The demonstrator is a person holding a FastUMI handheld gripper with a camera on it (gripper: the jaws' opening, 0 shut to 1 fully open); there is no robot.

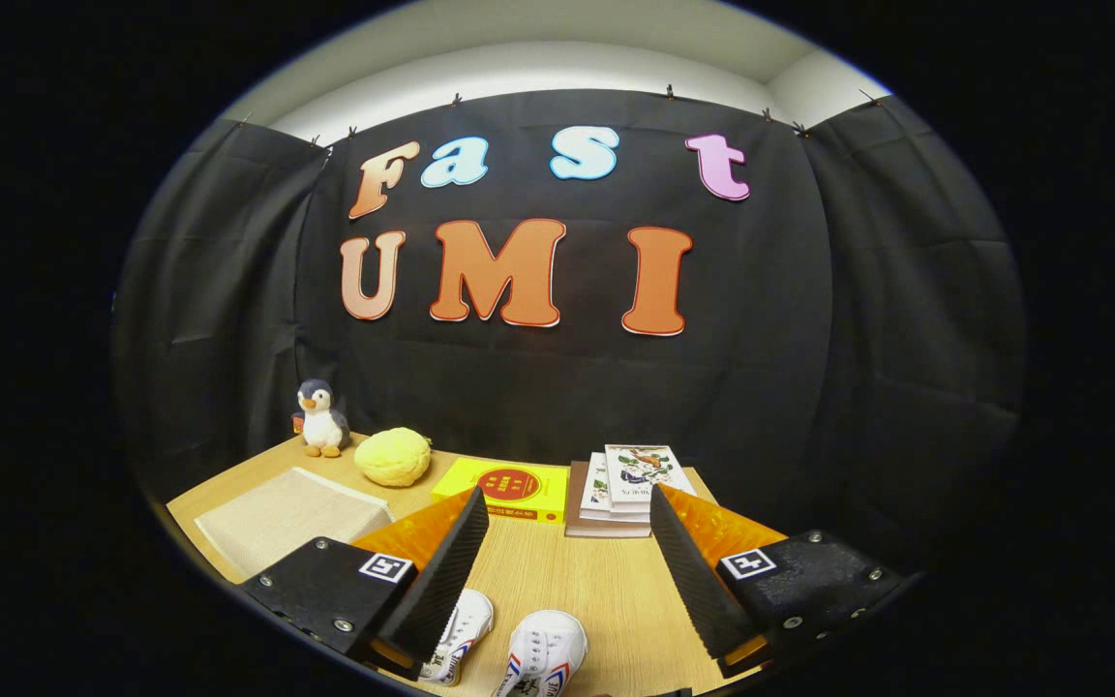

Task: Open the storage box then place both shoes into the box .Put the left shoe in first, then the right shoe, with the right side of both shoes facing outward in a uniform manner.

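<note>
Two white canvas shoes with red and blue stripes lie on the wooden table, toes pointing away from me. The left one [459,634] is partly hidden under my left finger, and the right one [545,653] lies between the fingers. A beige fabric storage box [286,513] with its flat lid shut sits on the table just beyond my left finger. My gripper [567,513] is open, held above the table with nothing between its fingers.
A plush penguin [322,418] and a yellow plush ball [393,456] stand at the back left. A yellow book [504,489] lies flat mid-table, and a stack of books [627,489] sits to its right. The wooden table [567,576] ends near the black cloth wall.
</note>
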